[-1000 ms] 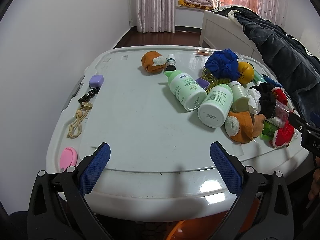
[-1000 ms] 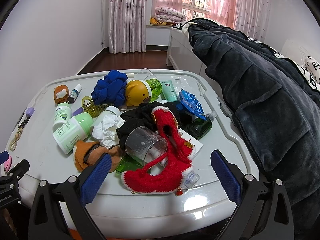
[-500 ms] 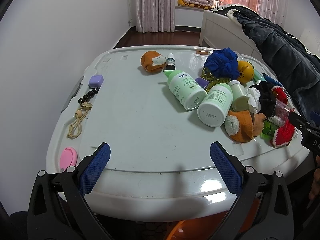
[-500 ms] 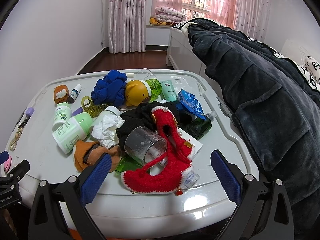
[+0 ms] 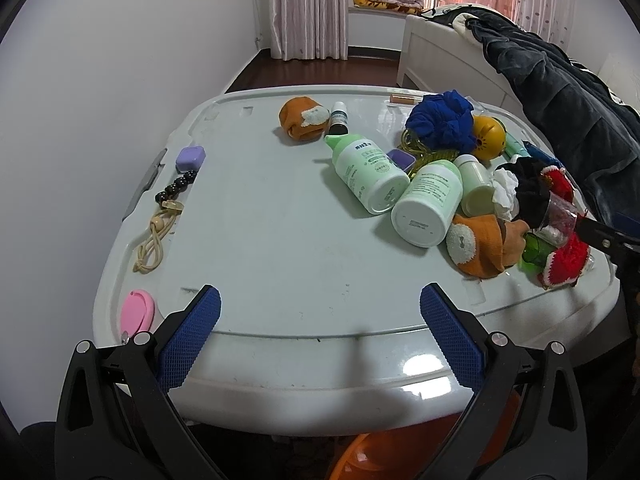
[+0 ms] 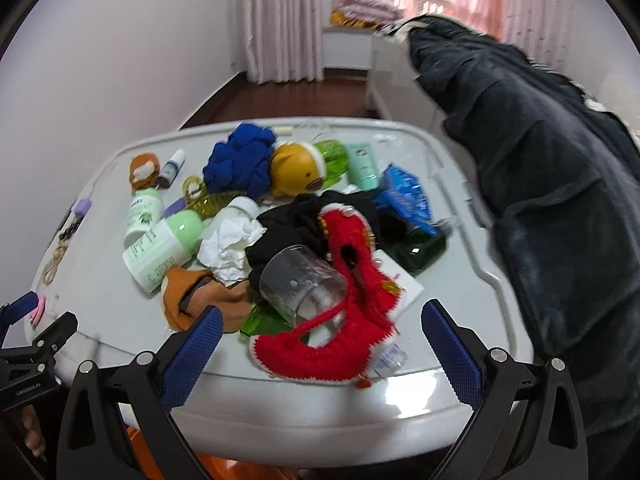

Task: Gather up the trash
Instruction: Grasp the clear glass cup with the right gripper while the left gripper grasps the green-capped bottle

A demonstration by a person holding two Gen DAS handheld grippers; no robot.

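A crumpled white tissue (image 6: 230, 246) lies in the clutter on the white table (image 5: 280, 240), between the pale green bottles (image 6: 160, 248) and a black cloth (image 6: 304, 220); it also shows in the left wrist view (image 5: 505, 194). A blue crinkled wrapper (image 6: 404, 196) lies at the far right of the pile. My right gripper (image 6: 320, 344) is open and empty, above the table's near edge, just in front of a clear glass (image 6: 304, 284) and a red knitted shoe (image 6: 320, 352). My left gripper (image 5: 320, 332) is open and empty over the bare near-left part.
Also on the table: orange socks (image 5: 480, 246), a blue cloth (image 5: 440, 120), a yellow toy (image 6: 294, 170), a dark green bottle (image 6: 420, 250), a pink disc (image 5: 137, 312), a bead cord (image 5: 160, 232). An orange bin (image 5: 380, 456) shows below the table edge. A bed with dark bedding (image 6: 540, 160) is right.
My right gripper has moved forward and closer to the pile, and its view is blurred with motion. My left gripper has hardly moved. Both stay open.
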